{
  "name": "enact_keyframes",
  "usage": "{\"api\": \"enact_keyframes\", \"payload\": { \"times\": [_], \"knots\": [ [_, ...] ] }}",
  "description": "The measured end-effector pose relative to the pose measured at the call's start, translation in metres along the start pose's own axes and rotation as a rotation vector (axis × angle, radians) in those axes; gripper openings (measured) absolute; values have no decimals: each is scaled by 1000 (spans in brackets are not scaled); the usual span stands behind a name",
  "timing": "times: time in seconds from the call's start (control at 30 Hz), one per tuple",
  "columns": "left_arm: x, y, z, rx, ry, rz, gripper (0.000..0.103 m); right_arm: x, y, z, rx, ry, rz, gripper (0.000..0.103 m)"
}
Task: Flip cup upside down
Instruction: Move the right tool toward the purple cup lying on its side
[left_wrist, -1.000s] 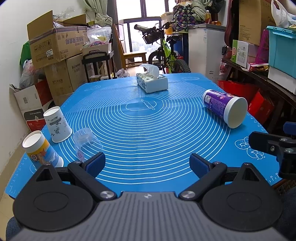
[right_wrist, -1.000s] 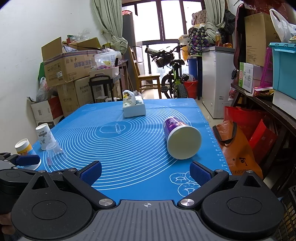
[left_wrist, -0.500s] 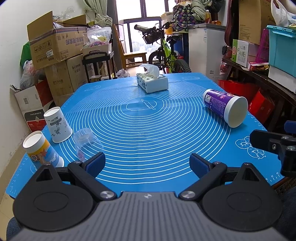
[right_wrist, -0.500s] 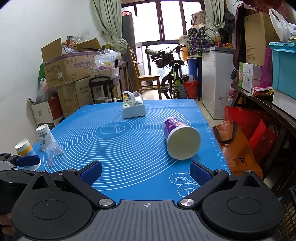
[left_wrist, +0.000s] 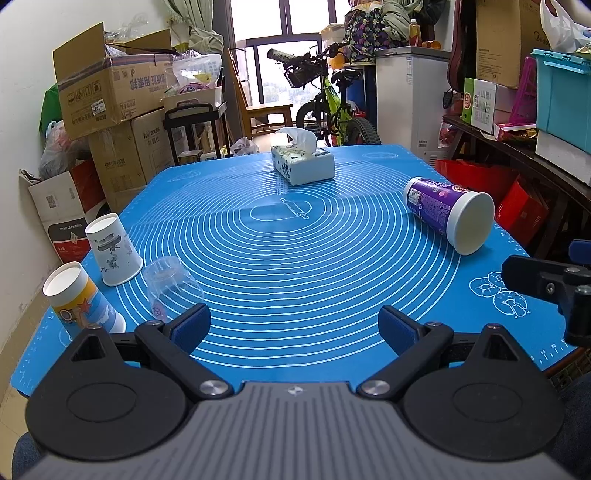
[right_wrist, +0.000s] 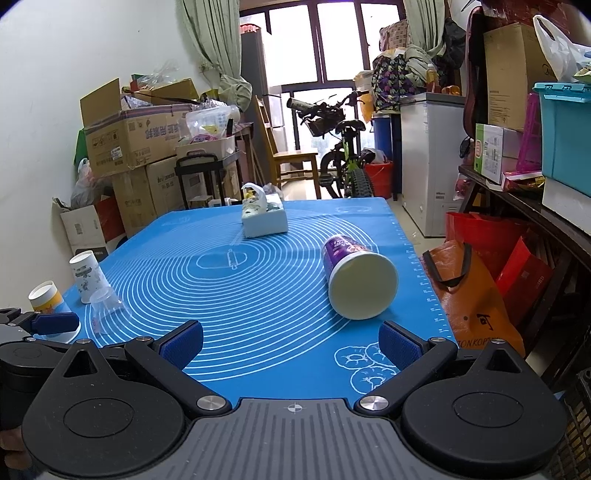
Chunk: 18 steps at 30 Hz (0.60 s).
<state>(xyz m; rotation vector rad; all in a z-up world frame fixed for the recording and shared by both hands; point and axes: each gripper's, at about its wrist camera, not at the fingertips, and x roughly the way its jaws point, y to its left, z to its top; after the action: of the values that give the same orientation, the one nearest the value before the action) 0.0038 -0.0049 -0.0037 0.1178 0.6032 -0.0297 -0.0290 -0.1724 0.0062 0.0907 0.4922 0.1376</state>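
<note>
A purple paper cup (left_wrist: 448, 214) lies on its side at the right of the blue mat (left_wrist: 295, 266), its white end facing me; it also shows in the right wrist view (right_wrist: 356, 278). At the left edge stand three cups upside down: a white printed cup (left_wrist: 112, 251), a clear plastic cup (left_wrist: 171, 286) and a yellow and blue cup (left_wrist: 79, 299). My left gripper (left_wrist: 293, 326) is open and empty over the mat's near edge. My right gripper (right_wrist: 291, 341) is open and empty, just short of the purple cup.
A tissue box (left_wrist: 303, 164) sits at the far middle of the mat. Cardboard boxes (left_wrist: 110, 92) stack at the left, a bicycle (left_wrist: 328, 107) and white freezer (left_wrist: 410, 99) beyond the table, shelves with bins (left_wrist: 554, 92) at the right.
</note>
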Motion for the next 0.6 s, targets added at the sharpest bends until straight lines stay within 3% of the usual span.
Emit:
{"api": "enact_keyframes", "payload": {
  "times": [0.3,0.6],
  "knots": [
    [4,-3,5,-10,5,-14,96,1,-6,5,0,-7,-8,101],
    [33,-29,41,-14,-12,-53,96,25,-44,34,24,-34,-54,101]
  ]
}}
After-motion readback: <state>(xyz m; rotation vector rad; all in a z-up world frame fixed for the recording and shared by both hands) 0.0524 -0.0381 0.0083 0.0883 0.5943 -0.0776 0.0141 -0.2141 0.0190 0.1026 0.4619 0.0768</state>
